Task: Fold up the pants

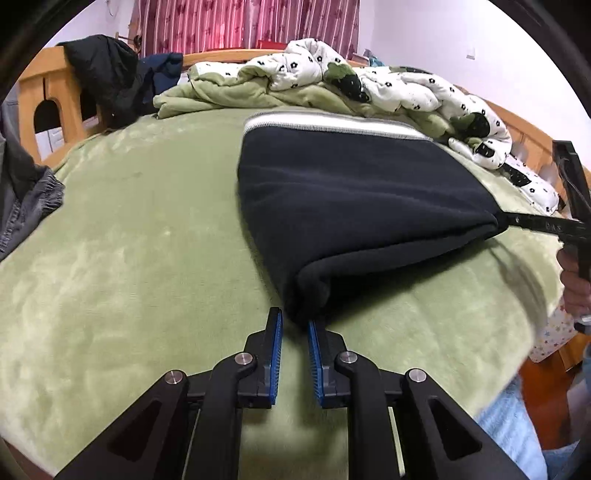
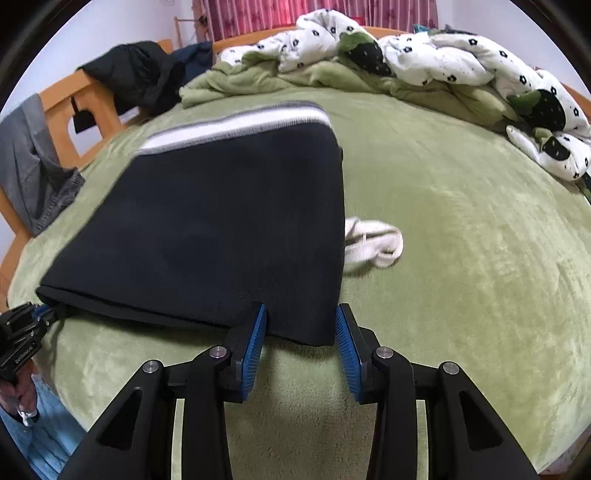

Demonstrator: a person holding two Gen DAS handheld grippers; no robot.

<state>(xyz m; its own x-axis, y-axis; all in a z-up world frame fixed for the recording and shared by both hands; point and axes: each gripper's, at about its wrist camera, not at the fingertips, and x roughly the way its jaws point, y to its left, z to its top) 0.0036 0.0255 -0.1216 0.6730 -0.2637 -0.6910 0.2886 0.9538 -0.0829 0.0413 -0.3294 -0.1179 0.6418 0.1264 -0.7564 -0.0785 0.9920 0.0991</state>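
Currently I'm pinching the near corner of the folded black pants [image 1: 362,199] in my left gripper [image 1: 295,319], jaws nearly closed on the fabric. My right gripper [image 2: 301,317] is gripping the other near corner, jaws narrow. Pants are lying on the green blanket [image 1: 129,258], striped waistband [image 2: 236,127] far side.

Pretty clearly a home bedroom: wooden bed [image 1: 40,92], green blanket [image 1: 129,258], rumpled duvet [image 1: 406,88], pink curtains [image 1: 243,26], clothes slung over the footboard.
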